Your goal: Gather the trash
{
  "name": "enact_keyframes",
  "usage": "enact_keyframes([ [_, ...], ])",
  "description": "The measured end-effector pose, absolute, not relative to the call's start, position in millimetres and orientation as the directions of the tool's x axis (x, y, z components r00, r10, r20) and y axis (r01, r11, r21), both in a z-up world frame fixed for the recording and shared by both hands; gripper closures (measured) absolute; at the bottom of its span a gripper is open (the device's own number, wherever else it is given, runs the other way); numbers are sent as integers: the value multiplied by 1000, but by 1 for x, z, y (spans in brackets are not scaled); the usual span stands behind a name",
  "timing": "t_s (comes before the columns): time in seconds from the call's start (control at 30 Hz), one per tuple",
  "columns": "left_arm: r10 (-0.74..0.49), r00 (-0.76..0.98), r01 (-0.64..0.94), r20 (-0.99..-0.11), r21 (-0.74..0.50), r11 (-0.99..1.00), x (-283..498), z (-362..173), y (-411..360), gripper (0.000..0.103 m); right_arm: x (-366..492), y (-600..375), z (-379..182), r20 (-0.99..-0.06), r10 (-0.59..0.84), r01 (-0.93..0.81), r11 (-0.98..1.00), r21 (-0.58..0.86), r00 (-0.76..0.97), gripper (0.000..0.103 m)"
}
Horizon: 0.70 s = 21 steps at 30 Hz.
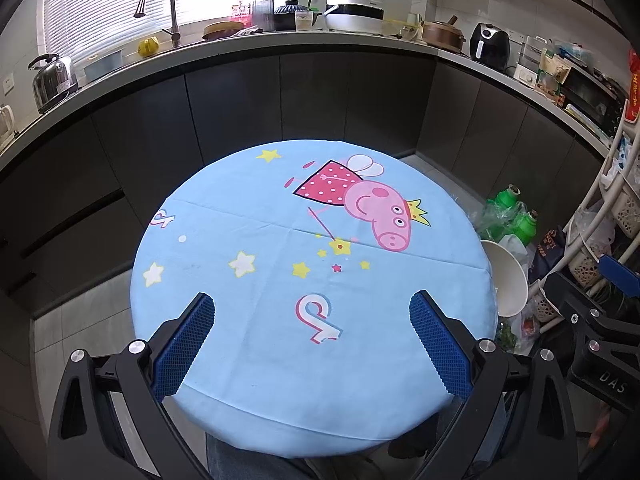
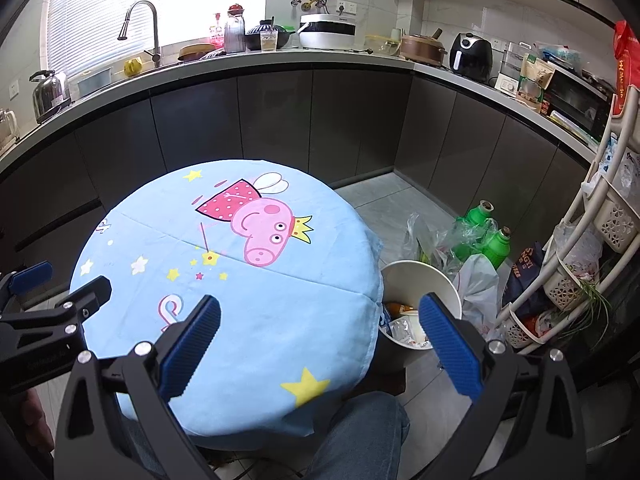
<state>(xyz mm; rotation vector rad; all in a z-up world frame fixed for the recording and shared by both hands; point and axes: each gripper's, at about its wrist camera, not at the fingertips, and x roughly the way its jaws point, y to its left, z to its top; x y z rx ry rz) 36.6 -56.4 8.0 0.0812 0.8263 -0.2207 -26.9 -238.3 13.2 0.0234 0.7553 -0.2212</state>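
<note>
Left gripper [image 1: 312, 344] held above the near half of a round worktop [image 1: 240, 392] draped in a light blue cartoon cloth [image 1: 256, 216], blue-padded fingers [image 1: 184, 352] spread wide and released, nothing between them. Right gripper [image 2: 320, 344] likewise splayed and empty, poised over the worktop's right edge, one of its fingers [image 2: 192, 348] above the cloth and the other above the floor side. Beside the worktop's right edge, down on the tiled floor [image 2: 384, 208], a white bin [image 2: 416, 276] standing open, holding trash [image 2: 404, 326]: crumpled wrappers and something orange, partly hidden behind the right finger. Same bin [image 1: 506, 276] seen in the left view as a white curved wall peeking past the cloth's rim, contents out of sight there. Just behind the bin, crinkled clear plastic bags [image 2: 432, 240] and two green bottles [image 2: 486, 236], the bottles upright. Further right, a white tiered rack [image 2: 580, 248] with perforated baskets. Beyond the worktop, dark cabinet fronts under a grey kitchen counter [image 2: 280, 62] carrying a steel kettle [image 2: 50, 94] at far left, a tall curved tap [image 2: 144, 28], a white cooker [image 2: 326, 32] and a black air fryer [image 2: 470, 56]. At the bottom of the right view, a knee in blue jeans [image 2: 360, 436] close under the cloth's near edge.
</note>
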Motion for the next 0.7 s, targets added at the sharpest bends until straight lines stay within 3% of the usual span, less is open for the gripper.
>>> enact_keyframes([
  [0.7,-165,657,226,-736,-17,974,35,10,-58,9,-27,-238,13,-683,-192,208,976,-59,705,3],
])
